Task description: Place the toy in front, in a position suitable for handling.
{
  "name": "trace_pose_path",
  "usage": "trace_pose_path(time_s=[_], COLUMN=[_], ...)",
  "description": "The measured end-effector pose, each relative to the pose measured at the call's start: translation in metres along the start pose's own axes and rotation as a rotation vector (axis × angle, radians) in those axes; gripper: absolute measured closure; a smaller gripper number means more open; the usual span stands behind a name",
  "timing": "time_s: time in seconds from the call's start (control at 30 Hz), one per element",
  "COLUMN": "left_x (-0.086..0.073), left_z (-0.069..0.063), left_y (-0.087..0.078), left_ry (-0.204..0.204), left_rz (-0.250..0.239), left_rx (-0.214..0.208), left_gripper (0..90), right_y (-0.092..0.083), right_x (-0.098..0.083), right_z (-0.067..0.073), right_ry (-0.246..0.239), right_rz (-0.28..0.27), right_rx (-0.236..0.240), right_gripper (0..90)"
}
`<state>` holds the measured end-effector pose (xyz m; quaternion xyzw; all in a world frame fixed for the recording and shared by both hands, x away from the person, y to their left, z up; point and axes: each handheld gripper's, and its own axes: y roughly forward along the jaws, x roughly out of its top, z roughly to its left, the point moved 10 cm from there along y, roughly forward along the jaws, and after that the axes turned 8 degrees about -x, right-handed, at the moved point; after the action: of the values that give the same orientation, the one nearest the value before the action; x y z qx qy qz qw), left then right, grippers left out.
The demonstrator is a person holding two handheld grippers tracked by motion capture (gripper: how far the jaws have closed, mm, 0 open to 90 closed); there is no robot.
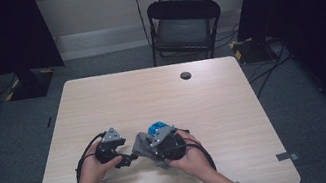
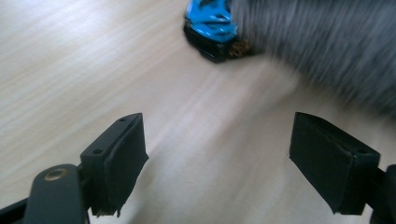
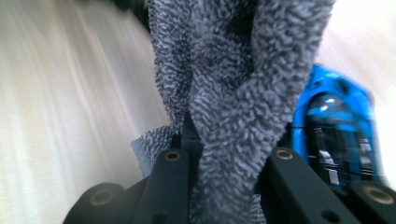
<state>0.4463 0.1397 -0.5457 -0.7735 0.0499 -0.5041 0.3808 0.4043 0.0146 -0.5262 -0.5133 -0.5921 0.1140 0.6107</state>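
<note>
High view: both grippers near counter point(image 1: 116, 94) front edge, grey cloth point(image 1: 141, 145) between them; left gripper view: left gripper point(image 2: 217, 163) released, empty, blue toy car point(image 2: 211, 25) beyond; right gripper view: right gripper point(image 3: 224, 158) clenched on cloth point(image 3: 224, 70), bunched lengthwise away from gripper.
</note>
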Motion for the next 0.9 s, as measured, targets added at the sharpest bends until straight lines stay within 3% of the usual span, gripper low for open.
trace_pose_path(time_s=[0.1, 0.2, 0.9], left_x=[0.001, 0.003, 0.005], left_z=[0.007, 0.006, -0.003], left_y=[0.001, 0.005, 0.015], left_ry=[0.002, 0.006, 0.015], left_rz=[0.011, 0.012, 0.008], left_rx=[0.015, 0.007, -0.005], left_gripper=[18.4, 18.8, 19.5], right_y=[0.016, 0.018, -0.01], right_x=[-0.01, -0.017, -0.052], right_z=[-0.001, -0.005, -0.029], right_ry=[-0.007, -0.007, -0.018], right_rz=[0.051, 0.063, 0.134], right_rx=[-0.013, -0.031, -0.056], right_gripper=[76.7, 76.7, 76.8])
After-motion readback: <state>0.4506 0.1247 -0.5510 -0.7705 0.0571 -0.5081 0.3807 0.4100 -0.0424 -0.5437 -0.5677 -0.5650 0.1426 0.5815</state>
